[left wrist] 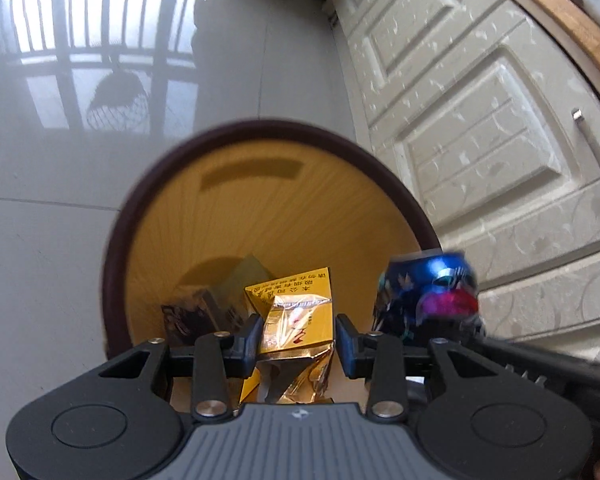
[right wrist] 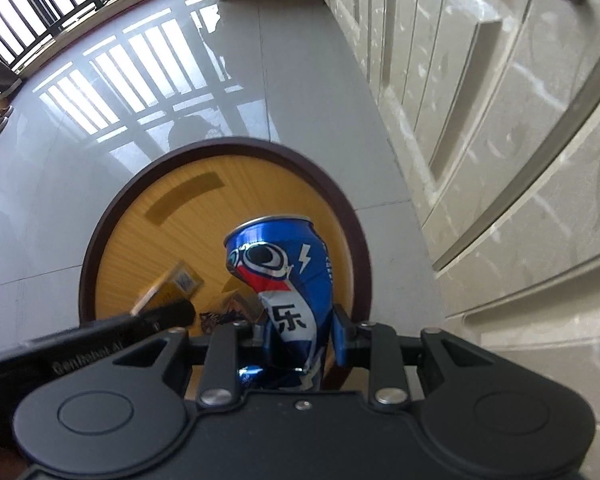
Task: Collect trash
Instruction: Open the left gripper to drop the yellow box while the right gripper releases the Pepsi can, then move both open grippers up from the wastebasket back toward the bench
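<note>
Our left gripper [left wrist: 296, 332] pinches a gold wrapper [left wrist: 296, 344], our right gripper [right wrist: 296, 332] a crushed can [right wrist: 284, 276], over the bin [right wrist: 96, 248].

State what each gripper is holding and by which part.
The left gripper clamps a crumpled gold cigarette pack across its sides, over the bin. The right gripper squeezes a dented blue soda can around its lower body.

Glossy grey tiled floor [left wrist: 52, 240], cream panelled cabinets [left wrist: 480, 128].
</note>
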The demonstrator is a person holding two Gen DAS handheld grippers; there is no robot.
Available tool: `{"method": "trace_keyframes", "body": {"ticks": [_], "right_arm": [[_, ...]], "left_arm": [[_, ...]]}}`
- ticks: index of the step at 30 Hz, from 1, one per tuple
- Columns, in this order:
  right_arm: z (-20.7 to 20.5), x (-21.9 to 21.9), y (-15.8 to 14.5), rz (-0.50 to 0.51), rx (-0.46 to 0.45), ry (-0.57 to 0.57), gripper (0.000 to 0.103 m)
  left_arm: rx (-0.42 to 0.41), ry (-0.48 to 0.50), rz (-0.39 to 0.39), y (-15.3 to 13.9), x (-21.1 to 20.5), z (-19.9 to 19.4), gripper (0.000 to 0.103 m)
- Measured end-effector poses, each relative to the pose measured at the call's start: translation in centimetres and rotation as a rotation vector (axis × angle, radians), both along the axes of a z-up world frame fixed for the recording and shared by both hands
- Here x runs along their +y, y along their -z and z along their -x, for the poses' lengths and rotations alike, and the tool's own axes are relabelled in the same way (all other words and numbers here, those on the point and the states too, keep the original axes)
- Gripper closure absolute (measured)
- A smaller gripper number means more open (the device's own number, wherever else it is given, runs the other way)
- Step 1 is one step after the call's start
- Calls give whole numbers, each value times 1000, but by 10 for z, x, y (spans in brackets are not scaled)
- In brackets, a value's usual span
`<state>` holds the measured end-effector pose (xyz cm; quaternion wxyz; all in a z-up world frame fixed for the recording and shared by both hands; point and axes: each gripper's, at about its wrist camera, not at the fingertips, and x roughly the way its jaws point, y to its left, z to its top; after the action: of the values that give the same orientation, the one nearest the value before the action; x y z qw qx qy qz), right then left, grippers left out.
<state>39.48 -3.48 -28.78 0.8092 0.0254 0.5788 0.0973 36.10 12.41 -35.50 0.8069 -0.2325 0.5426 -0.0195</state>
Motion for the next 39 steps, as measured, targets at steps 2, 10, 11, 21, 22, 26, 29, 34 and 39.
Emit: {"method": "trace_keyframes", "body": {"ticks": [2,10,11,21,22,26,29,34,39], "right_arm": [[-2,-1,-1,6,-12,-3,74],[-4,-4,2,-20,26,4,74],[-4,-4,2,-21,29,3,74],[-7,5,-1,15,6,-62,73],[-7,6,-1,5,10,-69,73],[-9,8,-6,11,13,-84,59],[-9,9,-11,29,3,-105,56],[-4,4,-18,22,6,-142,55],[2,-4,-19,19,28,-155,54]], "left_arm": [[19,6,-9,3,-2,0,54],[19,42,-81,-6,3,3,40],[16,52,-99,-8,2,3,39],[-3,135,-189,-22,-5,1,29],[-4,135,-191,-22,-4,2,28],[2,129,-202,-25,0,4,25],[5,125,-205,-27,2,6,23],[5,117,-214,-35,4,10,23],[5,117,-229,-45,5,16,21]]}}
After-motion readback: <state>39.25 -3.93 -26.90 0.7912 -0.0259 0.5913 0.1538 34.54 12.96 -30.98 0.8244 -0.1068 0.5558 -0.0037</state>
